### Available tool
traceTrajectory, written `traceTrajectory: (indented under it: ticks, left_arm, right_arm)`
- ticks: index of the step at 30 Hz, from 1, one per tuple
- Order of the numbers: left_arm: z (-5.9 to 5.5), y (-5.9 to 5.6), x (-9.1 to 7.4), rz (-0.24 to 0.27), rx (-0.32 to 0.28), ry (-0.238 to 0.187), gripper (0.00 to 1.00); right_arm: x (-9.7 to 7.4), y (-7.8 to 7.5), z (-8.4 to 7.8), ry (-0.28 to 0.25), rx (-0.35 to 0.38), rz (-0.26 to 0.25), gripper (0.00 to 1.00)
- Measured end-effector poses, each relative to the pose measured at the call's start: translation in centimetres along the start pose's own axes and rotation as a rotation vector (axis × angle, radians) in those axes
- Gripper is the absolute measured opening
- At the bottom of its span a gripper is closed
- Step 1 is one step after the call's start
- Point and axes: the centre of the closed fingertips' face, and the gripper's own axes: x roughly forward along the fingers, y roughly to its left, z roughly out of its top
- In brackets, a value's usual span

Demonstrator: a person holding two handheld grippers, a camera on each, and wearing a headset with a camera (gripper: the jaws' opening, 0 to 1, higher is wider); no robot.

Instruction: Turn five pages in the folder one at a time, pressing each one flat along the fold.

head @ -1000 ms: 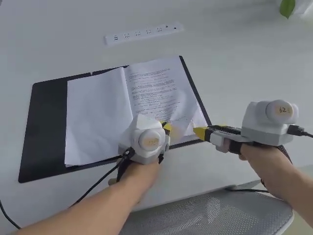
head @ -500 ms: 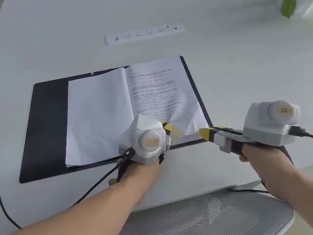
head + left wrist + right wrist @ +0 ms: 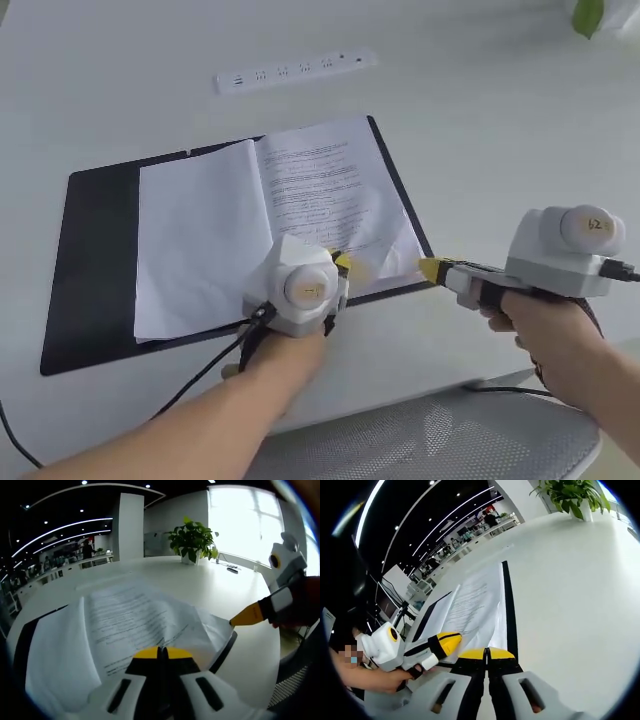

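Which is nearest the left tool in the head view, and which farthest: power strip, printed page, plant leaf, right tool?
1. Printed page, right under the left tool.
2. Right tool, at the folder's right edge.
3. Power strip, beyond the folder.
4. Plant leaf, far right corner.

Right gripper (image 3: 428, 270) has pulled back toward the bench's (image 3: 500, 120) right edge over the last second. Its yellow tips were over the near right corner of the folder (image 3: 100, 260), above the loose edge of the top page (image 3: 330, 200). They now sit at the folder's outer edge, off the page. The retreat was gradual, a similar small step in each half-second. The hand (image 3: 540, 325) holding it has gone the same way and sits slightly nearer the bench's near edge. The page's near right corner, bowed and shadowed earlier, seems to lie a little flatter now; the change is too slight to be sure.
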Motion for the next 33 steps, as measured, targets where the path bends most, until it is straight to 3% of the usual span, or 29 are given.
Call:
traceTrajectory:
  ticks: [5,10,15,16,19,20,23,25,27,33]
  left_arm:
    - [0.0,0.0,0.0,0.0,-0.001,0.002,0.01]
    - [0.1,0.0,0.0,0.001,-0.021,0.006,0.02]
    - [0.4,0.3,-0.3,-0.017,-0.041,0.016,0.01]
    - [0.7,0.7,-0.6,-0.005,-0.088,0.008,0.02]
    - [1.9,1.9,-1.4,0.01,-0.138,-0.036,0.08]
    - [2.2,2.3,-1.9,0.017,-0.125,-0.034,0.11]
    - [3.2,3.2,-3.4,0.017,-0.115,-0.055,0.11]
    - [3.9,3.8,-4.5,0.003,-0.142,-0.074,0.12]
    - [4.1,5.0,-5.8,0.023,-0.133,-0.066,0.14]
    - [5.4,8.0,-10.1,0.056,-0.151,-0.112,0.19]
  right_arm:
    - [-0.3,0.9,0.5,-0.024,0.054,0.046,0.0]
    - [-0.5,1.3,0.8,-0.039,0.064,0.061,0.0]
    - [-0.9,2.7,1.7,-0.066,0.09,0.121,0.0]
    - [-1.0,3.2,2.0,-0.078,0.105,0.143,0.0]
    - [-0.9,4.3,2.2,-0.074,0.081,0.162,0.0]
    - [-1.0,5.0,2.5,-0.082,0.08,0.185,0.0]
    - [-1.2,6.8,3.2,-0.097,0.081,0.23,0.0]
    - [-1.2,8.0,3.7,-0.107,0.066,0.252,0.0]
    - [-1.2,9.7,4.2,-0.111,0.053,0.297,0.0]
    - [-0.5,13.8,4.6,-0.107,0.024,0.385,0.0]
